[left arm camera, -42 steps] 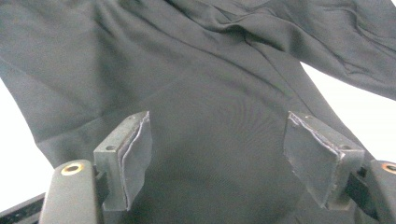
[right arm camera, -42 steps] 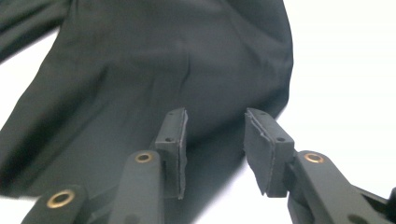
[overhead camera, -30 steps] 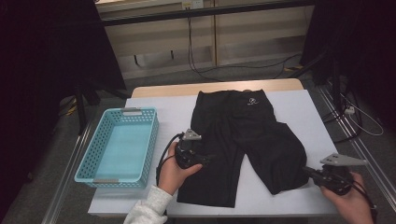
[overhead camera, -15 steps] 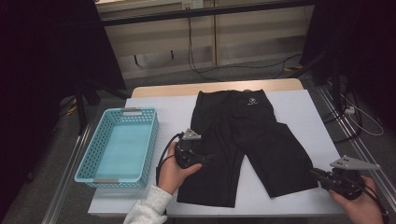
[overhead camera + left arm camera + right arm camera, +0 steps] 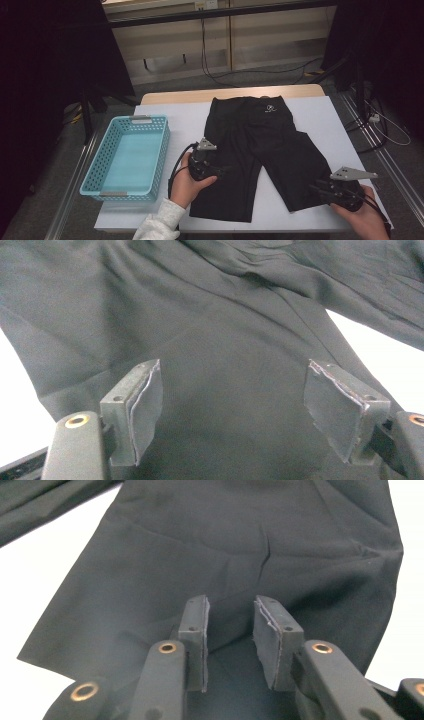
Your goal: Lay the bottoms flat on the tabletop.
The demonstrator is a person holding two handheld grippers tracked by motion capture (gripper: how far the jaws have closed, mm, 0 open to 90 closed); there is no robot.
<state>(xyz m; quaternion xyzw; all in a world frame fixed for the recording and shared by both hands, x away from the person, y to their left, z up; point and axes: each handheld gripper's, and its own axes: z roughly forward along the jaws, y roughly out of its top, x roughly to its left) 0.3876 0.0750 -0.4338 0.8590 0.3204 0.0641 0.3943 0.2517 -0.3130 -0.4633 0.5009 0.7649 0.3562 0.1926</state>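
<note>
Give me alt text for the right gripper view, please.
The right gripper, jaws a little apart with nothing between them, points down at one leg of the black shorts lying flat on the white table.

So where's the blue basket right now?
In the high view, the blue basket sits on the table's left side, just left of the black shorts and the left tool.

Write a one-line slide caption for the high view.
Black shorts spread on a white table beside a blue basket, a handheld claw at each leg.
</note>
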